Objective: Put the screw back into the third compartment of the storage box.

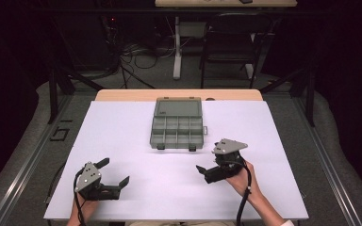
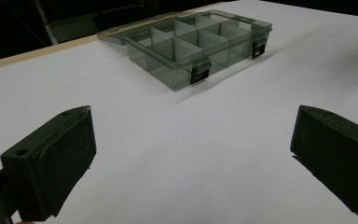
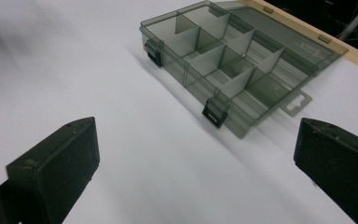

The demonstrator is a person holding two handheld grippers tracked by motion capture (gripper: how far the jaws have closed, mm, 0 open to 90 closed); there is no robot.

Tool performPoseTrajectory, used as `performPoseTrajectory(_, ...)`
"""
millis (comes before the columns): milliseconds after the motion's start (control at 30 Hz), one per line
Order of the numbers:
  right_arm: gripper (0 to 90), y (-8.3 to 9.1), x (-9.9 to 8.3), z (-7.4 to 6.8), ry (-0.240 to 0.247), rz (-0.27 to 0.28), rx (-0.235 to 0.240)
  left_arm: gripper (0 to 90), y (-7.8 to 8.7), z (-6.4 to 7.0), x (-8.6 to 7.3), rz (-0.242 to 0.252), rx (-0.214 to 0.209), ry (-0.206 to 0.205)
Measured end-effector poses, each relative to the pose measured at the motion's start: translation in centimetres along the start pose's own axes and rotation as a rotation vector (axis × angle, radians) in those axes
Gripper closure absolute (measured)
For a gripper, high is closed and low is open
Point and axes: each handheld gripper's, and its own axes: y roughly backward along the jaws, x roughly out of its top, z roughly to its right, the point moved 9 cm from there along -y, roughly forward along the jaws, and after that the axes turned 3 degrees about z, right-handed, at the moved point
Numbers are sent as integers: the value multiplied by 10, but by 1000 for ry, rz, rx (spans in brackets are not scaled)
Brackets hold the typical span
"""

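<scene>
1. The organizer box (image 1: 176,128) lies open at the far middle of the white table (image 1: 122,141), lid folded back.
2. The left tool (image 1: 115,175) hovers near-left, jaws wide, holding nothing.
3. The right tool (image 1: 207,161) hovers near-right, jaws wide, holding nothing.

A: In the high view the organizer box (image 1: 176,132) is too small to tell whether its compartments hold anything. The person's forearms are cut off by the bottom edge.

B: In the right gripper view the open lid (image 3: 284,42) runs past the top edge. In the left gripper view the right-hand finger (image 2: 338,156) is cut by the frame.
</scene>
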Motion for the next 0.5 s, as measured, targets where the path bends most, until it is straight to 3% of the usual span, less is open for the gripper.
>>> performPoseTrajectory(267, 0, 27, -33, 2, -57, 72, -55, 1, 0, 0, 0, -1, 0, 1)
performPoseTrajectory(500, 0, 44, -49, -4, -49, 102, -79, 0, -1, 1, 0, 2, -1, -2)
